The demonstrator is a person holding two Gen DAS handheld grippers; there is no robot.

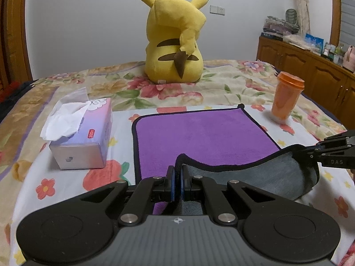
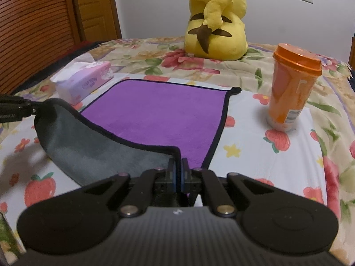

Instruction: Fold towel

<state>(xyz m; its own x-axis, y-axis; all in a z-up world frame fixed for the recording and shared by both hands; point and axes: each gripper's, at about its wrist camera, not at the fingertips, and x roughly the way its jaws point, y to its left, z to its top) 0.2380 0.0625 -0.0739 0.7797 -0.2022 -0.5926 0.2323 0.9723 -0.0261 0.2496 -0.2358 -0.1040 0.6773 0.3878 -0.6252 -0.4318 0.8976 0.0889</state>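
Seeing towel [image 1: 199, 133]: purple side up on my floral bedspread [image 1: 221, 84], near edge lifted, grey underside showing
left gripper [image 1: 176, 175]: jaws clamped on near-left corner
right gripper [image 2: 178, 166]: jaws clamped on near-right corner

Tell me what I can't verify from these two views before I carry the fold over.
- Towel near edge under both claws: hidden by the gripper bodies, both views.
- Orange cup label text: too small, right wrist view.
- Plush head: cut off by the top edge, right wrist view.

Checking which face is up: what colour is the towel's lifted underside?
Grey, with black edging; the top is purple. Clearest in the right wrist view.
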